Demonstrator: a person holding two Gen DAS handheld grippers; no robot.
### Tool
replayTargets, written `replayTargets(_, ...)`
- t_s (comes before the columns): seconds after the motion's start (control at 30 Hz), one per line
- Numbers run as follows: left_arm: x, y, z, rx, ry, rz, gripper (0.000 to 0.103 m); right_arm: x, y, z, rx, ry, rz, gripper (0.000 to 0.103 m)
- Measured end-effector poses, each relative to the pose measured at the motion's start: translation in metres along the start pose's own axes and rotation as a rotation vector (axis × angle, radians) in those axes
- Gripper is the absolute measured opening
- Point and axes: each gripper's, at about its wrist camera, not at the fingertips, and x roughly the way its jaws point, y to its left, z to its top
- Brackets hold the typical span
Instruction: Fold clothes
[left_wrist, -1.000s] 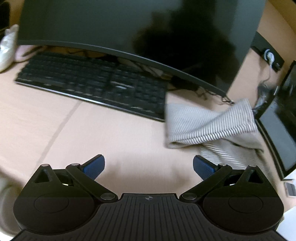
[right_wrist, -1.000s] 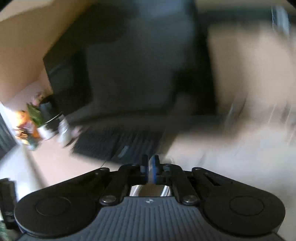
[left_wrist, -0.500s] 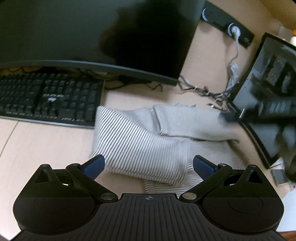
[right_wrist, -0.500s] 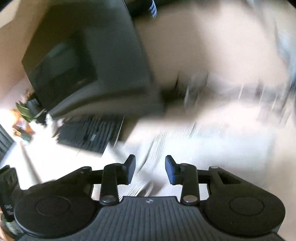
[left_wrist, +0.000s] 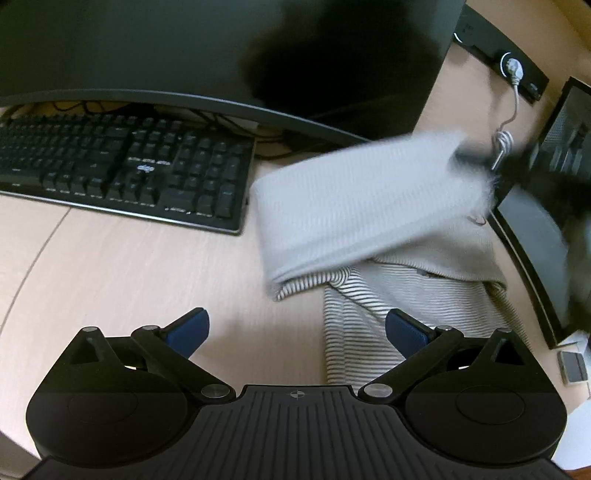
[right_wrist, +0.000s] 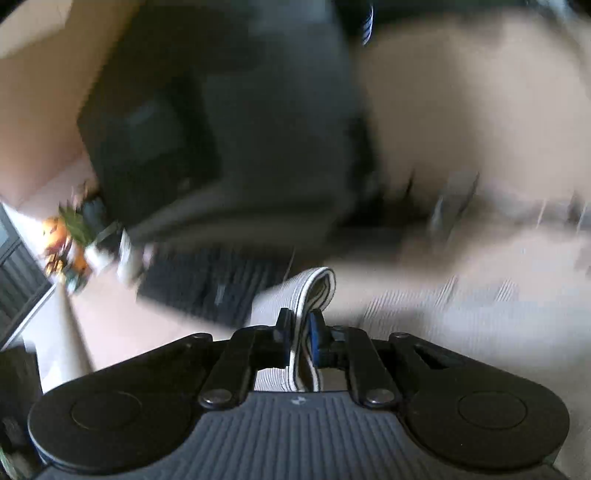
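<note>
A grey-and-white striped garment (left_wrist: 369, 229) lies on the light wooden desk (left_wrist: 129, 266), right of the keyboard. Its upper layer is lifted and blurred with motion. My left gripper (left_wrist: 297, 328) is open and empty, hovering just before the garment's near edge. My right gripper (right_wrist: 300, 339) is shut on a folded striped edge of the garment (right_wrist: 314, 288); it shows as a dark blur at the garment's far right corner in the left wrist view (left_wrist: 480, 158). The right wrist view is heavily blurred.
A black keyboard (left_wrist: 122, 173) lies at the left under a large dark monitor (left_wrist: 207, 51). A second screen (left_wrist: 546, 229) stands at the right edge. Cables (left_wrist: 506, 136) and a power strip (left_wrist: 509, 70) sit behind. Colourful plants (right_wrist: 70, 240) are far left.
My right gripper opened, then closed on the garment's edge and is lifting it across. The left gripper swung right and back a little, staying open.
</note>
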Motion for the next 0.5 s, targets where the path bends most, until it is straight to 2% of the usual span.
replayTargets(0.1,0.006,-0.010,0.004,0.017,0.002,-0.023,0.103,-0.028,-0.027,0.030,-0.022,-0.087,-0.098,0.009)
replayTargets(0.2,0.014,-0.021,0.010,0.041,0.007,-0.044,0.103,-0.052,-0.059,0.037,0.005,-0.117,-0.184,0.009)
replayTargets(0.27,0.021,-0.029,0.015,0.058,0.010,-0.055,0.103,-0.062,-0.079,0.031,0.038,-0.116,-0.235,0.008)
replayTargets(0.33,0.028,-0.040,0.020,0.083,0.010,-0.072,0.103,-0.068,-0.098,0.019,0.072,-0.102,-0.281,0.000)
replayTargets(0.5,0.047,-0.071,0.032,0.182,0.015,-0.135,0.103,-0.069,-0.136,-0.022,0.157,-0.040,-0.379,0.000)
